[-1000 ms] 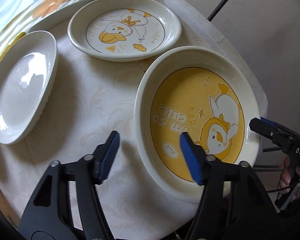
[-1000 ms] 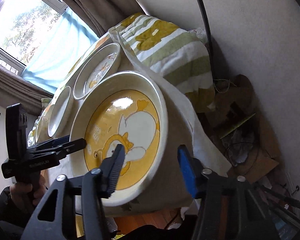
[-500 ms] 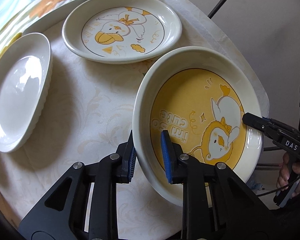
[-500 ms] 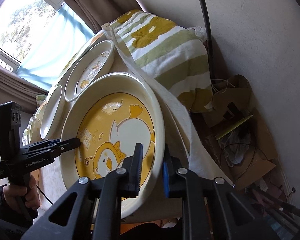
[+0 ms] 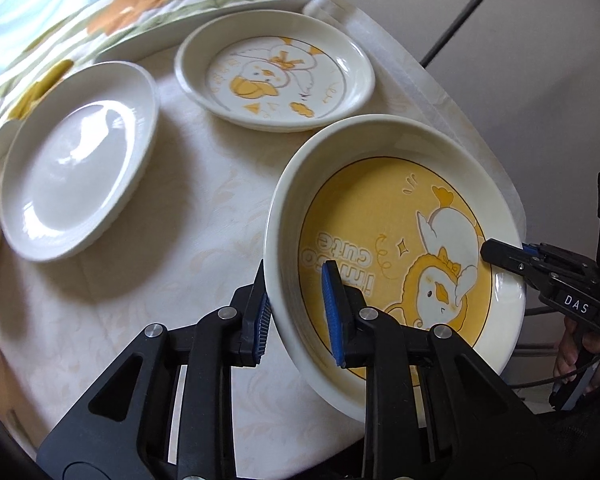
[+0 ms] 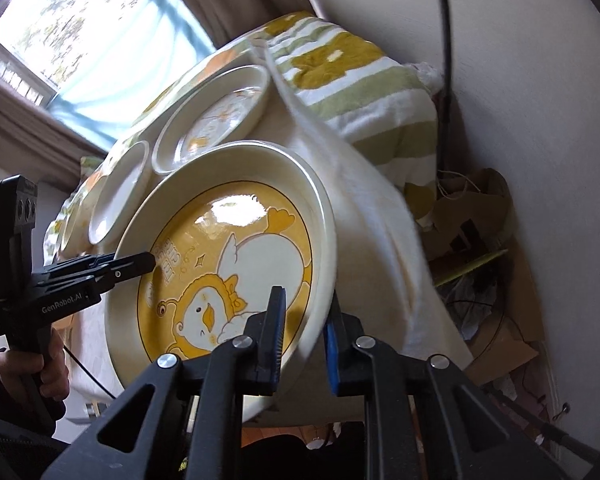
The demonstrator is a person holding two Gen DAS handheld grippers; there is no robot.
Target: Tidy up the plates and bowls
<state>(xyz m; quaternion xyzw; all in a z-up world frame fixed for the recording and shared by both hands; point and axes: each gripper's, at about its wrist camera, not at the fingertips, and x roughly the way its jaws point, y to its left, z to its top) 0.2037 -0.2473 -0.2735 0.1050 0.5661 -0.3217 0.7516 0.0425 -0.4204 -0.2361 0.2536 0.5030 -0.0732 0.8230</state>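
Big yellow dish [image 5: 396, 240]: it sits at the near corner of the table, over the edge a bit, and both grippers have it by the rim. One side looks a little higher than the other, so I think it is just coming up off the cloth.
Left gripper [image 5: 296, 316]: its jaws are pinched tight on the rim nearest it — one blue pad inside the dish, one outside.
Right gripper [image 6: 304, 336]: it grips the rim on the far side of the dish in the same way, closed hard on the wall.
Why two grips: the dish is wide and looks heavy. I think one pinch alone would let it tip, so a hold on each side keeps it flat.
Dish feel: smooth, shiny, hard like a cup. It has a cream wall, a yellow floor and a duck picture. Light bounces off it, so it may be slippery.
Pads [image 5: 332, 312]: blue, with little ridges — good for a slick rim.
Small duck plate [image 5: 276, 76]: round, shallow, further back on the table.
White plate [image 5: 72, 188]: plain, glossy, with a ribbed outside.
Tablecloth [image 5: 188, 248]: pale cream, with faint leaf swirls, soft and a bit wrinkled.
Striped blanket [image 6: 360, 92]: fluffy, green and yellow, behind the table.
Next, I guess: the big dish may go under or next to the others.
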